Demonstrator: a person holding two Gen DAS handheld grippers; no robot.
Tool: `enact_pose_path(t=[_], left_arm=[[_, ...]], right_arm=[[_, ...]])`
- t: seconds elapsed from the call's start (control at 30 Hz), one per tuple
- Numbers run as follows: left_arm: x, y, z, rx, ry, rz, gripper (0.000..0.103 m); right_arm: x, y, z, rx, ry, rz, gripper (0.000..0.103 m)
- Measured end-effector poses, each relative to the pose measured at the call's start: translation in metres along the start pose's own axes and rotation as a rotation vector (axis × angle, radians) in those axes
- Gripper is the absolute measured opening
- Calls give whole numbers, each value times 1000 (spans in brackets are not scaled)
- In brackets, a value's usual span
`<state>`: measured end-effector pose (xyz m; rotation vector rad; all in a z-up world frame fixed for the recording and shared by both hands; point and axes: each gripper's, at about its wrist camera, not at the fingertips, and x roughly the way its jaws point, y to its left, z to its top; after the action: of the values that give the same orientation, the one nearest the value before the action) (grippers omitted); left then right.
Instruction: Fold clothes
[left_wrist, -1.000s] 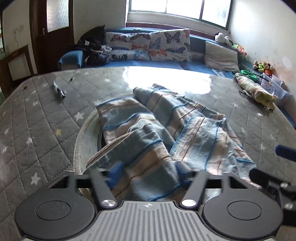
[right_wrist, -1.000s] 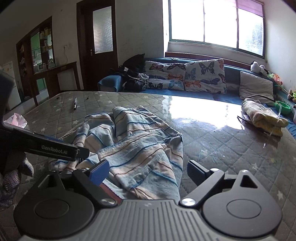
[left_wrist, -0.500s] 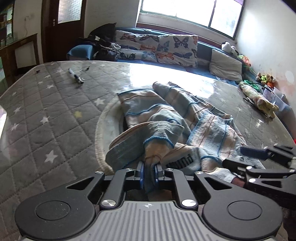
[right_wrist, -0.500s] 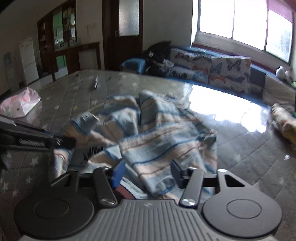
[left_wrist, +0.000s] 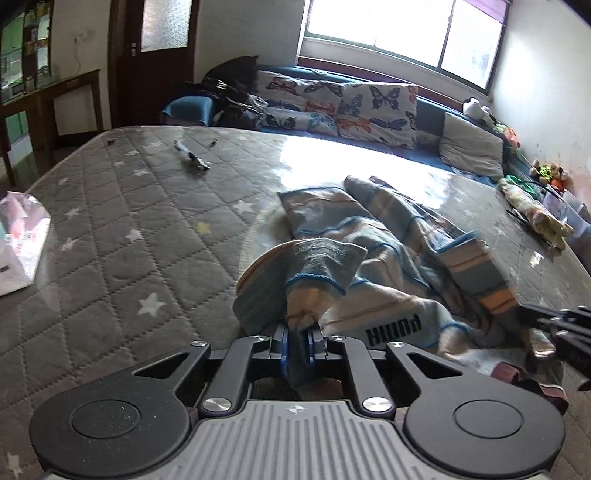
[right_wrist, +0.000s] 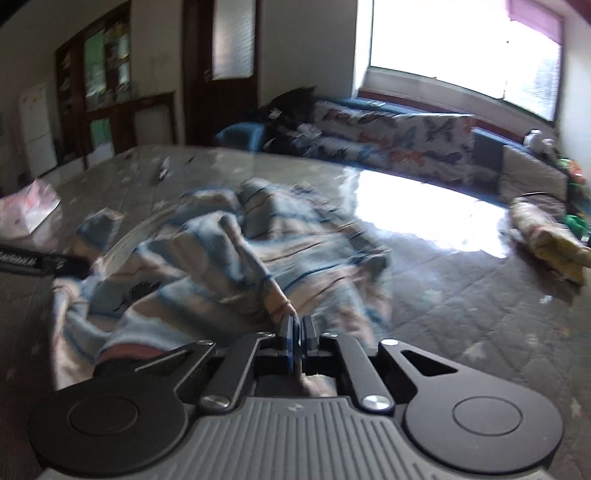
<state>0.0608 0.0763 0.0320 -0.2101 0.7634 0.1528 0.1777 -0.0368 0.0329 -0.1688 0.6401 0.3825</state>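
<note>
Garment: one crumpled blue-and-peach striped knitted garment (left_wrist: 388, 258), on the grey star-quilted mattress (left_wrist: 122, 229).
Change: both tongs, spread a second ago, now pinch its near edge.
Left tongs (left_wrist: 297, 341): pressed on cloth.
Right tongs (right_wrist: 296, 341): pressed on cloth.
Meaning: probably ready to lift and spread.
Count: one garment, two tongs.

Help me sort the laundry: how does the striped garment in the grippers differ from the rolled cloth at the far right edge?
The striped garment is blue and tan, spread out and crumpled; the rolled cloth is yellowish and bundled tight. The garment is pinched by the left gripper and right gripper; the roll lies untouched. Both rest on the quilted mattress.
</note>
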Motion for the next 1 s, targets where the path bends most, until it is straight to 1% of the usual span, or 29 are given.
enact_pose_path(t=[0.27,0.33,0.4,0.47,0.5,0.57,0.67,0.77,0.8,0.93,1.0], left_arm=[[-9,32,-4,-59,-17,75,9],[-9,39,-7,-72,-11,88,9],[-9,44,-11,-81,-5,99,9],[-7,48,-15,-91,5,108,9],[-7,50,-17,-97,10,113,9],[-7,55,-20,-107,15,123,8],[-12,61,-23,-116,14,132,8],[-15,65,-25,-126,12,137,8],[-17,65,-26,-128,12,137,8],[-18,66,-29,-132,21,137,8],[-17,67,-30,-134,23,136,9]], right_arm=[[-21,-46,-6,144,-45,-123,2],[-24,-54,-8,175,-40,-104,2],[-24,-52,-8,159,-33,-79,7],[-23,-48,-7,135,-27,-55,9],[-21,-42,-7,118,-24,-35,13],[-16,-27,-4,77,-15,12,19],[-3,3,4,6,4,87,20],[10,26,10,-53,22,148,27],[15,32,11,-69,31,160,29],[36,55,14,-126,69,191,30],[45,61,14,-142,77,165,29]])
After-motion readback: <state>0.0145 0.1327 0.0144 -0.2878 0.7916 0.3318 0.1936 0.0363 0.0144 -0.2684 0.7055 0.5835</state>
